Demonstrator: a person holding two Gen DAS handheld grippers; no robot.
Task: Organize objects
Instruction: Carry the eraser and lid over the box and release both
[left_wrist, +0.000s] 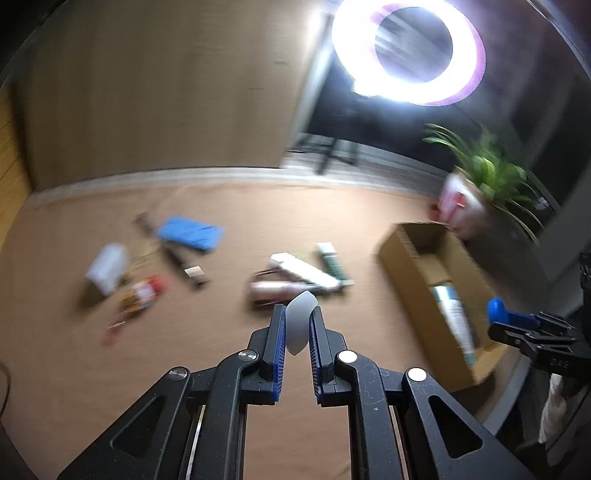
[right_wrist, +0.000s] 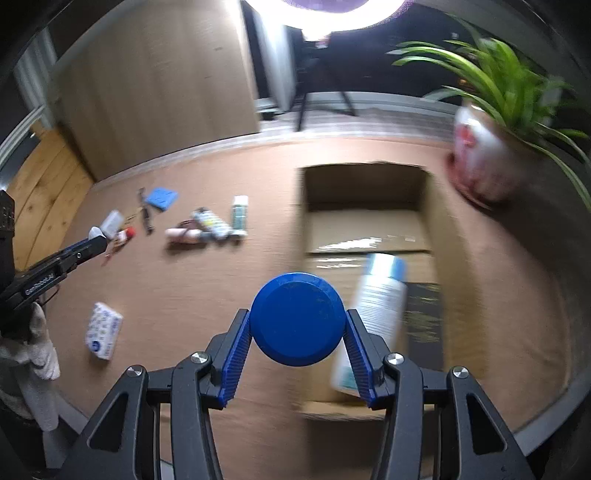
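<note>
My left gripper (left_wrist: 297, 319) is shut on a small white translucent piece (left_wrist: 300, 317), held above the brown table; it also shows at the left of the right wrist view (right_wrist: 95, 236). My right gripper (right_wrist: 297, 328) is shut on a round blue lid (right_wrist: 297, 319), held just left of an open cardboard box (right_wrist: 369, 206); it shows in the left wrist view (left_wrist: 498, 314) too. A white tube with a blue end (right_wrist: 380, 295) lies inside the box.
Loose items lie on the table: a blue pad (left_wrist: 190, 232), white and green tubes (left_wrist: 306, 271), a pink bottle (left_wrist: 273, 290), a red-capped item (left_wrist: 142, 293), a tissue pack (right_wrist: 103, 330). A potted plant (right_wrist: 484, 158) stands beyond the box.
</note>
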